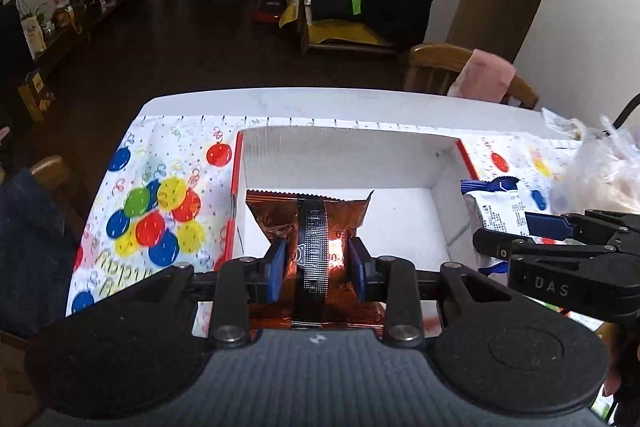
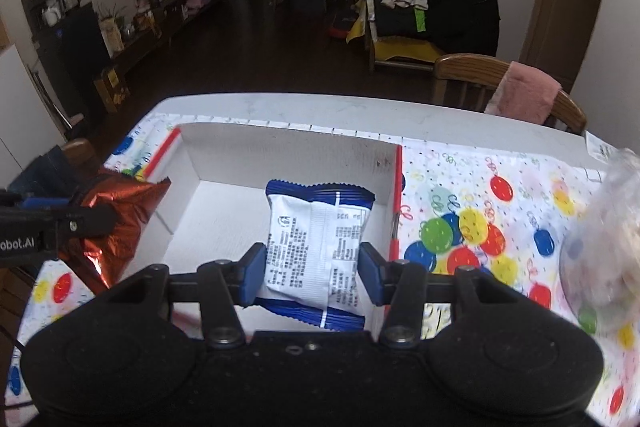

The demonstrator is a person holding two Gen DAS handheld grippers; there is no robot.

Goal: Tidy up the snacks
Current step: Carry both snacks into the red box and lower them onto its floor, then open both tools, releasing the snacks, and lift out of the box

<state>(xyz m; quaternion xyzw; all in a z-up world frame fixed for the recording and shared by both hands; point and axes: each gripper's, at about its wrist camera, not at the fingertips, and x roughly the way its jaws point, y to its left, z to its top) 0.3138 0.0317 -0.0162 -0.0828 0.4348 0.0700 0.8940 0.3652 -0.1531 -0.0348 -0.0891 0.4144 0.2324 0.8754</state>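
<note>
My left gripper [image 1: 318, 269] is shut on a shiny copper-red snack packet [image 1: 308, 215] with a black strip down its middle, held above the white cardboard box [image 1: 344, 155]. My right gripper [image 2: 312, 273] is shut on a white and blue snack packet [image 2: 316, 247], held over the same box [image 2: 280, 155]. In the left wrist view the right gripper [image 1: 560, 227] shows at the right edge with the white and blue packet [image 1: 496, 211]. In the right wrist view the copper packet [image 2: 120, 223] hangs at the left beside the box's red-edged rim.
The box sits on a balloon-print cloth [image 2: 480, 227] over a white table [image 1: 320, 99]. A clear plastic bag [image 2: 600, 255] of snacks lies at the right. A wooden chair [image 2: 480, 75] with a pink cloth stands behind the table; a dark-draped chair [image 1: 28, 227] at the left.
</note>
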